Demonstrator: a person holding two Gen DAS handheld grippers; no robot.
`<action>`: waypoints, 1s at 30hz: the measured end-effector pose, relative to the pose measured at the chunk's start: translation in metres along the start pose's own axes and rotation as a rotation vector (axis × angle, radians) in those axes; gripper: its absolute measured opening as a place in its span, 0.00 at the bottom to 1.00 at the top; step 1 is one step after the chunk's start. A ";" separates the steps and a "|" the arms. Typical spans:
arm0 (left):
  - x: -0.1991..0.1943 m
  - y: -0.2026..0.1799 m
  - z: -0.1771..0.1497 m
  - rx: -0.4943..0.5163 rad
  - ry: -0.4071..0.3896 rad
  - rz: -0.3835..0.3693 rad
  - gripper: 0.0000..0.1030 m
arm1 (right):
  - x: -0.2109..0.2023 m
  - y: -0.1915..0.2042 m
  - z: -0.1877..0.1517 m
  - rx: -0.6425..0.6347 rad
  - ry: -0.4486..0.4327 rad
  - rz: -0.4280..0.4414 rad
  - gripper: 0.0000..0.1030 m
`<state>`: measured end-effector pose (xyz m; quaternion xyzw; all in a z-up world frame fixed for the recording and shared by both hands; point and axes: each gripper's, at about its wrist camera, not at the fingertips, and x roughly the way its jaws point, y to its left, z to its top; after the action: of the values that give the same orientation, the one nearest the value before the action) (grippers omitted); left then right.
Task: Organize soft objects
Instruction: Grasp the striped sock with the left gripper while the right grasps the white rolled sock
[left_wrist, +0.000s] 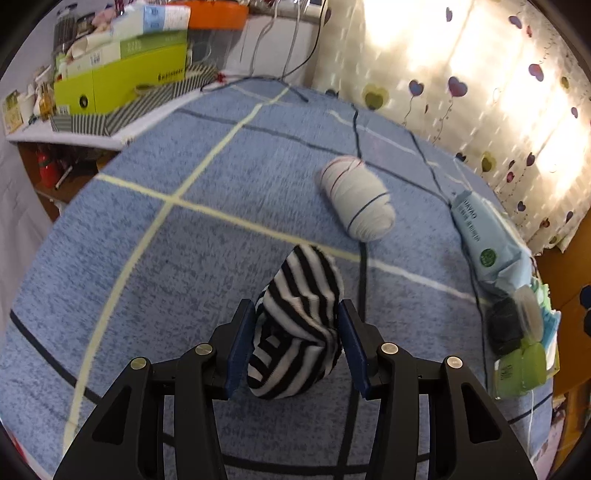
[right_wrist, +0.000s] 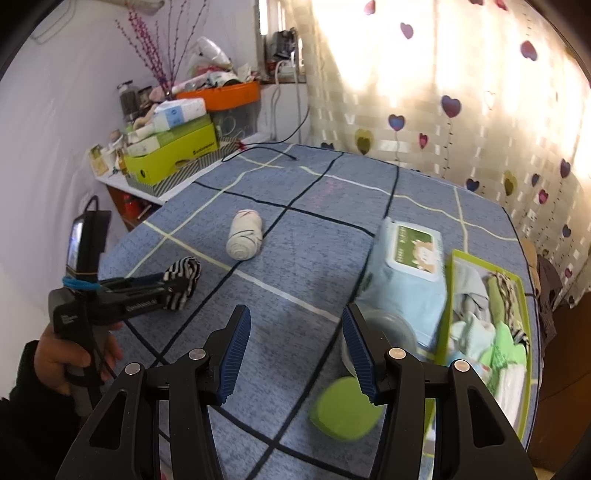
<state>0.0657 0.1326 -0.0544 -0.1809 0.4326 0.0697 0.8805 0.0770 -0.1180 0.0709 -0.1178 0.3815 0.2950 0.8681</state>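
A black-and-white striped sock bundle is held between the pads of the left hand-held gripper, jaws wide around it; in the right wrist view it appears lifted just above the bed, near the left edge. The right hand-held gripper is seen wide open with nothing between its jaws, over the near part of the bed. A rolled white sock bundle is left lying on the blue checked bedcover, toward the middle, well apart from both grippers. A green-rimmed box with folded soft items inside is seen at the right edge, beside a wet-wipes pack. Judged partway: box partly filled, striped bundle in transit, white bundle not yet collected.
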 end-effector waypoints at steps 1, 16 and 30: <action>0.002 0.001 -0.001 -0.005 0.008 -0.002 0.46 | 0.004 0.004 0.004 -0.010 0.004 0.005 0.50; -0.010 0.031 0.005 -0.027 -0.061 -0.042 0.19 | 0.096 0.057 0.053 -0.081 0.094 0.090 0.50; -0.026 0.058 0.012 -0.080 -0.111 -0.084 0.18 | 0.188 0.062 0.083 -0.015 0.183 0.086 0.50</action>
<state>0.0418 0.1914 -0.0422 -0.2297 0.3722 0.0601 0.8973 0.1902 0.0467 -0.0089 -0.1341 0.4616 0.3227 0.8154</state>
